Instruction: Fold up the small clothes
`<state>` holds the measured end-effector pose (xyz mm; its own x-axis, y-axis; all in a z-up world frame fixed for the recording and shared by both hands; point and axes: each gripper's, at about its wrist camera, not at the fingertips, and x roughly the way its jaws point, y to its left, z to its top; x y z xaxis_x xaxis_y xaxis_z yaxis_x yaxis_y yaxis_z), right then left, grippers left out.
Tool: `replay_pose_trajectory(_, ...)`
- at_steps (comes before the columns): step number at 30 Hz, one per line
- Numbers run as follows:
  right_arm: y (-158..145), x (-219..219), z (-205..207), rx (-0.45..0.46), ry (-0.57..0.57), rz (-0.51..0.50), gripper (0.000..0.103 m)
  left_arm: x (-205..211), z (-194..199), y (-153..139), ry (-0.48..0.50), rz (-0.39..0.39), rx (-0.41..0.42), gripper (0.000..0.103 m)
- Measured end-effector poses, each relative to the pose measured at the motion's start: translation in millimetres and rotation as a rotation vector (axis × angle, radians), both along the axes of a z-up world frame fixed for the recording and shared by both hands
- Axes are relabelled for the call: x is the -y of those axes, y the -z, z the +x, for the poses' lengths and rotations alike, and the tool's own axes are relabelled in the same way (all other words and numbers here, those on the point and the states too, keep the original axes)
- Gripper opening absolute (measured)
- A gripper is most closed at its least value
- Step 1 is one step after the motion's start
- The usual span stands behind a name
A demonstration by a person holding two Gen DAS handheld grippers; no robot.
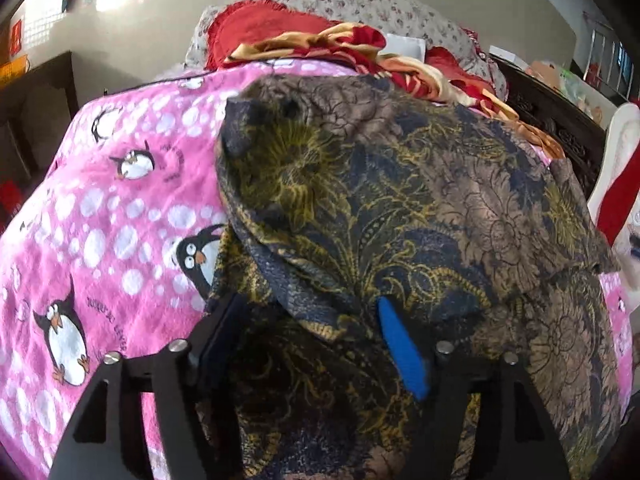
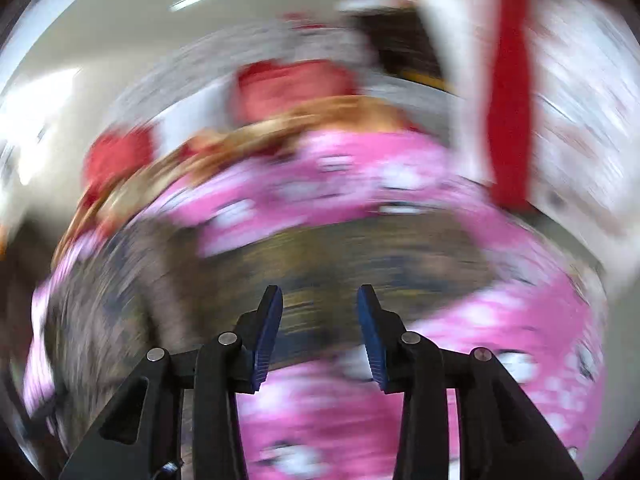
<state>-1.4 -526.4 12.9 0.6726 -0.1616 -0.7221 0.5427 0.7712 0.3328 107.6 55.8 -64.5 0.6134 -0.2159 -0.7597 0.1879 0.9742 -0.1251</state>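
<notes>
A dark garment [image 1: 400,208] with a gold and brown floral print lies on a pink penguin blanket [image 1: 100,208]. My left gripper [image 1: 316,320] sits at its near edge; the cloth drapes over and between the fingers, and only one blue pad [image 1: 400,352] shows. I cannot tell how far it is closed. In the right wrist view, which is heavily blurred, my right gripper [image 2: 320,300] is open and empty above the same garment [image 2: 360,256], with the pink blanket [image 2: 340,420] under it.
A red cloth [image 1: 264,24], a red and gold fabric [image 1: 344,46] and a floral quilt [image 1: 360,0] are piled at the far end of the bed. Dark wooden furniture [image 1: 560,128] stands at the right. A white and red object [image 2: 508,80] is at the upper right.
</notes>
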Motion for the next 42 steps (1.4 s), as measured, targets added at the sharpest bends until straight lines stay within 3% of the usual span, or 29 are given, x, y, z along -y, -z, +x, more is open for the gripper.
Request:
replay_pose_trajectory(2, 20, 45, -14, 0.009, 0.085, 0.173, 0.04, -1, 0, 1, 0.004, -0.01, -0.001, 0.077)
replay_pose_trajectory(6, 56, 90, -35, 0.156, 0.173, 0.42, 0.04, 4, -1, 2, 0.004, 0.027, 0.001, 0.078)
replay_pose_trajectory(10, 80, 97, -25, 0.206, 0.184, 0.49, 0.04, 6, 2, 2, 0.001, 0.038, 0.001, 0.079)
replay_pose_trajectory(14, 93, 105, -19, 0.23, 0.209, 0.495, 0.037, 6, 1, 3, -0.002, 0.044, 0.0, 0.08)
replay_pose_trajectory(15, 94, 106, -18, 0.243, 0.219, 0.495, 0.032, 7, 1, 3, -0.003, 0.047, 0.001, 0.08)
replay_pose_trajectory(17, 89, 107, -23, 0.236, 0.217, 0.467, 0.009, 7, 2, 3, -0.005, 0.051, 0.001, 0.081)
replay_pose_trajectory(18, 82, 106, -24, 0.231, 0.206, 0.432, 0.007, 7, 2, 3, -0.005, 0.051, 0.001, 0.081)
replay_pose_trajectory(20, 56, 104, -29, 0.235, 0.17, 0.319, 0.007, 7, 2, 3, -0.005, 0.05, 0.001, 0.081)
replay_pose_trajectory(29, -119, 97, -56, 0.28, 0.091, -0.193, 0.006, 7, 1, 3, -0.006, 0.049, 0.001, 0.082)
replay_pose_trajectory(32, -146, 68, -41, 0.289, -0.013, -0.261, 0.006, 7, 1, 2, -0.005, 0.056, 0.004, 0.083)
replay_pose_trajectory(37, -150, -26, 8, 0.333, -0.273, -0.245, 0.006, 8, -4, -14, -0.016, 0.047, 0.021, 0.083)
replay_pose_trajectory(42, -111, -161, 69, 0.344, -0.562, -0.159, 0.006, 17, -10, -56, 0.028, -0.053, 0.065, 0.083)
